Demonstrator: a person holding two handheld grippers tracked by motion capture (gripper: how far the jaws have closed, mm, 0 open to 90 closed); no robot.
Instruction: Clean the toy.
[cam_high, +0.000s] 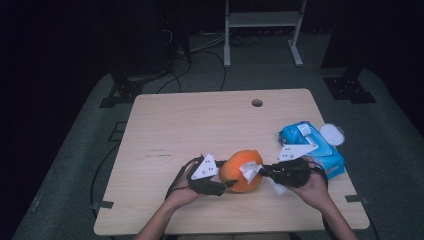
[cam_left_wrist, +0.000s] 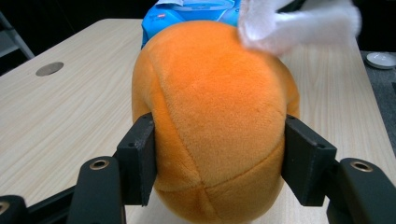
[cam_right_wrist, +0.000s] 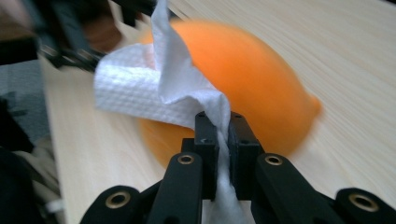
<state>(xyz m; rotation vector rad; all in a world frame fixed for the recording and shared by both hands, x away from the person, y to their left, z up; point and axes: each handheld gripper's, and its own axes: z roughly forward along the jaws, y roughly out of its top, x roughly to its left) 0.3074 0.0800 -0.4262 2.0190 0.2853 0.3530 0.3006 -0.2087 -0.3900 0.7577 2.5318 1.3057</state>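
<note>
The right gripper (cam_right_wrist: 218, 126) is closed tight on a white wipe (cam_right_wrist: 154, 91), which is pinched between the two jaws and fans out ahead of them. Just beyond the jaw tips the wipe is laid against the top of an orange plush ball (cam_right_wrist: 243, 74), so that the ball is touched by the wipe directly in front of this gripper. On the far side of the ball the left gripper (cam_left_wrist: 219, 161) is seen; its jaws are spread partway and are pressed against the ball's two flanks, so the ball is gripped between them low on its sides. From the left gripper the wipe (cam_left_wrist: 299, 23) is seen draped over the ball's (cam_left_wrist: 212, 116) upper far edge. In the high view the ball (cam_high: 240, 170) is found between the left gripper (cam_high: 227, 184) and the right gripper (cam_high: 262, 171), resting on the table (cam_high: 200, 125) near its front edge. Behind the right gripper, to its outer side, a blue pack (cam_high: 312, 147) of wipes is lying on the table, and a white lid (cam_high: 332, 134) is lying just past it at the table's edge.
</note>
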